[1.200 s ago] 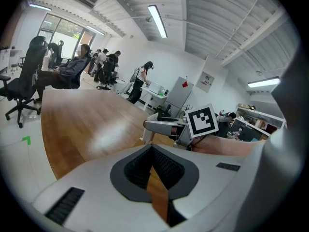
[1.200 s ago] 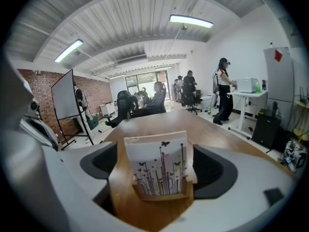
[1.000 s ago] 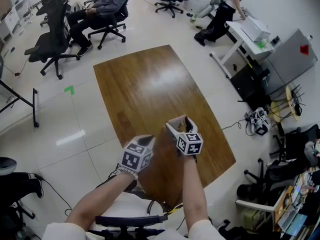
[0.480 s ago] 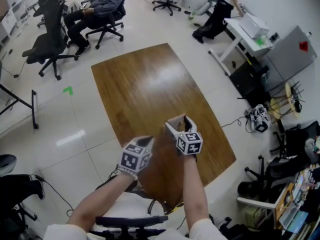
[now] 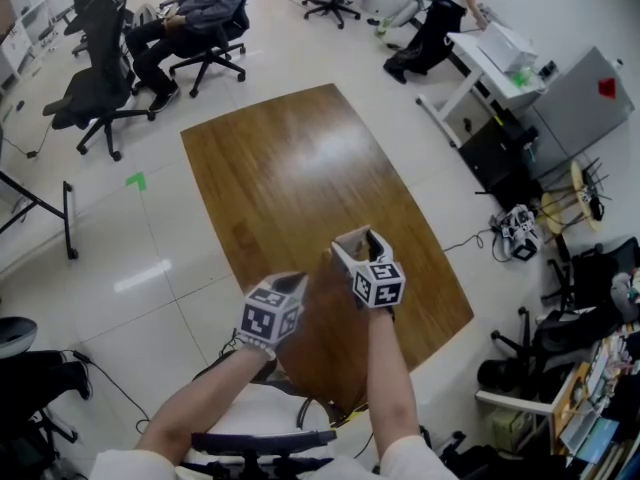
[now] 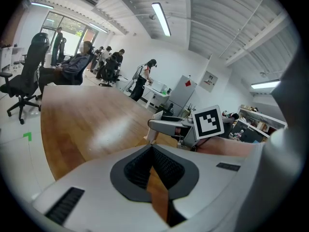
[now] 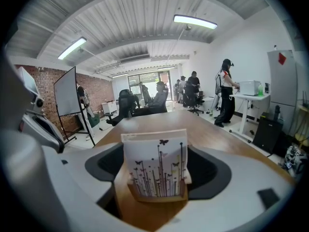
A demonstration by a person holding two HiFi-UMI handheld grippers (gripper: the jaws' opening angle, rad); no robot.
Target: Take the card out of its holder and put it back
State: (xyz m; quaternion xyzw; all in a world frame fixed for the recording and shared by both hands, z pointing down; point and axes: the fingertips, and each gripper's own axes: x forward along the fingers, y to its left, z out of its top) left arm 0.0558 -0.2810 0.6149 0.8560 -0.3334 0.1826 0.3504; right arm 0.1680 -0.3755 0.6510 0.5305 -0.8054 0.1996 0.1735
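Note:
A white card [image 7: 154, 166] printed with dark stems and butterflies stands upright in a small wooden holder [image 7: 157, 198] on the brown table [image 5: 290, 168]. My right gripper [image 7: 157, 170] has a jaw on each side of the card and its jaws are closing; the pads are close to the card's edges but I see no press. In the head view the right gripper [image 5: 352, 244] hides the card. My left gripper [image 5: 298, 284] is just to its left, near the table's front edge. The left gripper [image 6: 150, 151] has its pads meeting at the tips, with nothing between them.
The table's front edge [image 5: 330, 398] lies just under my arms. On the tiled floor are office chairs [image 5: 100, 88], a seated person [image 5: 200, 8] at the back left, a white desk [image 5: 490, 58] with a person at the back right, and clutter [image 5: 560, 348] on the right.

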